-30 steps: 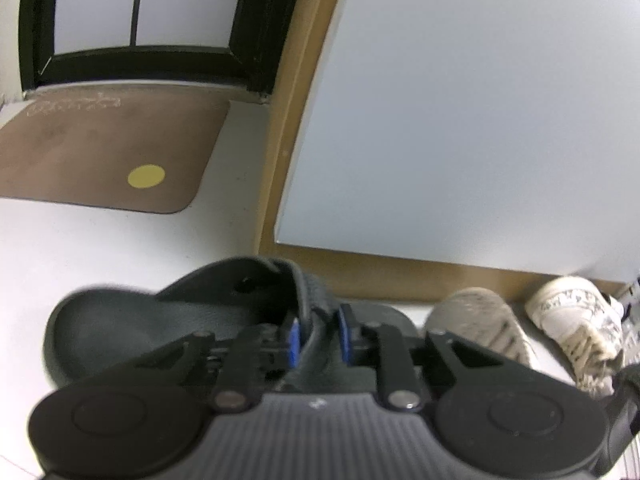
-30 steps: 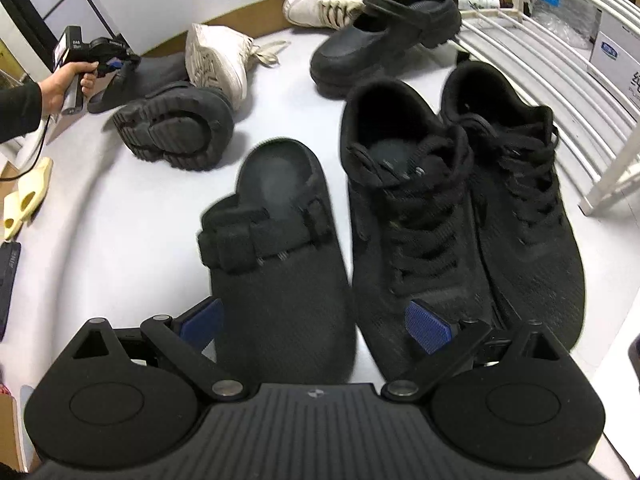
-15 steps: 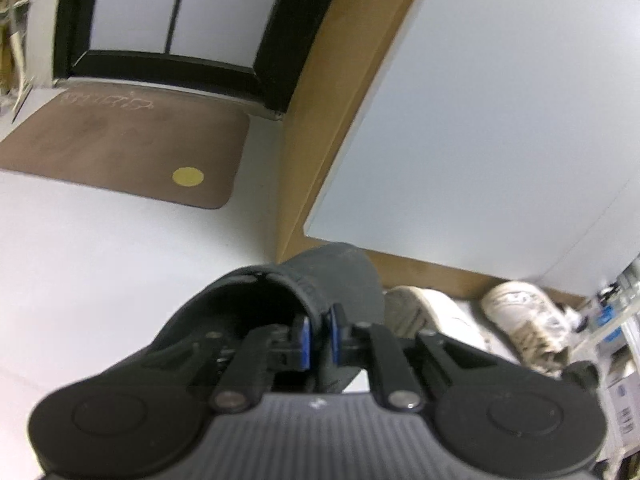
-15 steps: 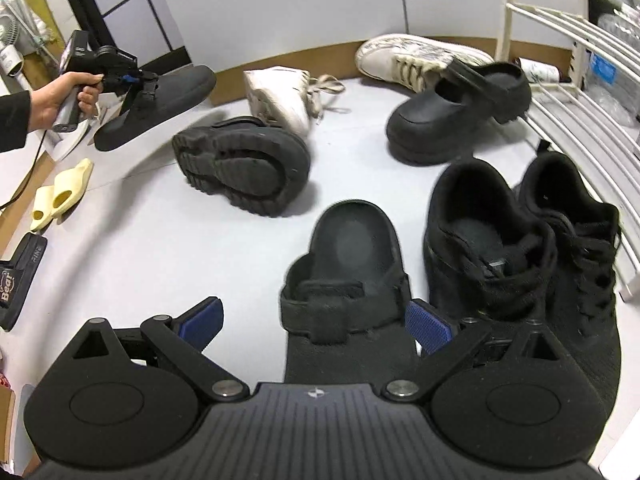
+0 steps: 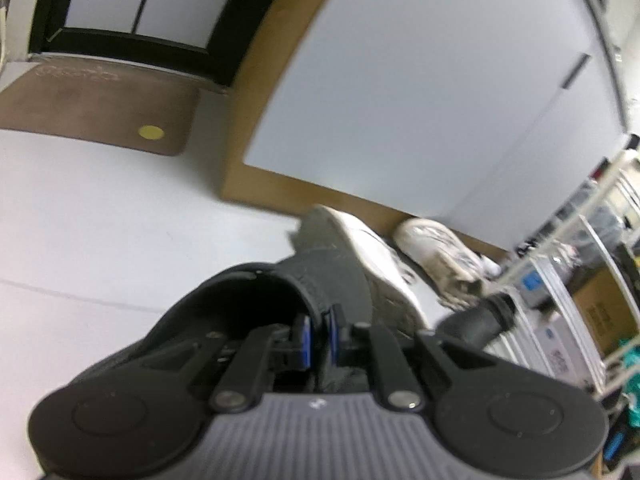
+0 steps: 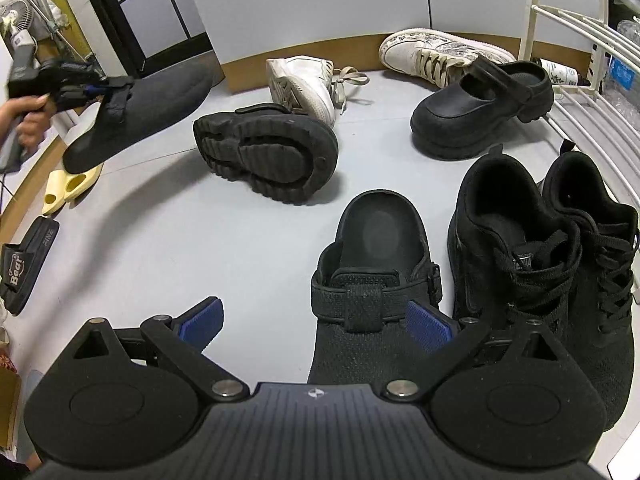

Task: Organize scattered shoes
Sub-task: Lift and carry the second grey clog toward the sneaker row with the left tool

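While we look out from the right wrist view, our left gripper (image 6: pixel 116 82) sits at the upper left of the frame, its jaws having just pinched in on the strap of a black clog (image 6: pixel 140 116), which hangs clear of the floor; the left wrist view shows the same clog (image 5: pixel 256 320) clamped between the blue pads. Below it, at the left edge, lie a yellow slipper (image 6: pixel 68 190) and a black slide (image 6: pixel 24 268). Moving to centre, an overturned black shoe (image 6: pixel 268 156) shows its sole, with a white sneaker (image 6: pixel 306 84) just behind. Lower centre, the matching black clog (image 6: pixel 372 280) rests on the floor, and our right gripper (image 6: pixel 316 324) hovers over it, jaws spread wide, nothing held. To the right stand two black laced sneakers (image 6: pixel 552 280) side by side, a chunky black shoe (image 6: pixel 480 112) above them, and the white rack (image 6: pixel 592 64) at the right edge.
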A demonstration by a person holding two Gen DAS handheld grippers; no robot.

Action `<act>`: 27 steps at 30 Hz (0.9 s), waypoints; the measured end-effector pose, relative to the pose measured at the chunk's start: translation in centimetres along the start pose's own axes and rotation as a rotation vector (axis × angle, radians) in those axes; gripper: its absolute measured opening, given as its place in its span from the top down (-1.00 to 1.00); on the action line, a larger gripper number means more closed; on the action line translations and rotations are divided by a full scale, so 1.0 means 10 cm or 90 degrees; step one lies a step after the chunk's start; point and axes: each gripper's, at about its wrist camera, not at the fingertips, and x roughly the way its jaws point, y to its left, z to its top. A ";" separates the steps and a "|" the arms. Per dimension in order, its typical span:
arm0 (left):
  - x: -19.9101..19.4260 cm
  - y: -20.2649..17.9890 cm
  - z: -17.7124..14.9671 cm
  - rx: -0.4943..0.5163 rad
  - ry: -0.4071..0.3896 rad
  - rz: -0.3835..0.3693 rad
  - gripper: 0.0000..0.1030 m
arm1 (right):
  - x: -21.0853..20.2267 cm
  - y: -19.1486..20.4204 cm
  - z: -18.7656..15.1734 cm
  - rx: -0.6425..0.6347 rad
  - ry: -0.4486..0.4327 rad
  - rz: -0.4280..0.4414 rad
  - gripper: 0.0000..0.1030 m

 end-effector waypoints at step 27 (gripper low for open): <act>-0.16 -0.54 -1.58 0.009 0.227 -0.086 0.83 | -0.07 0.02 0.16 -0.080 0.001 0.046 -0.94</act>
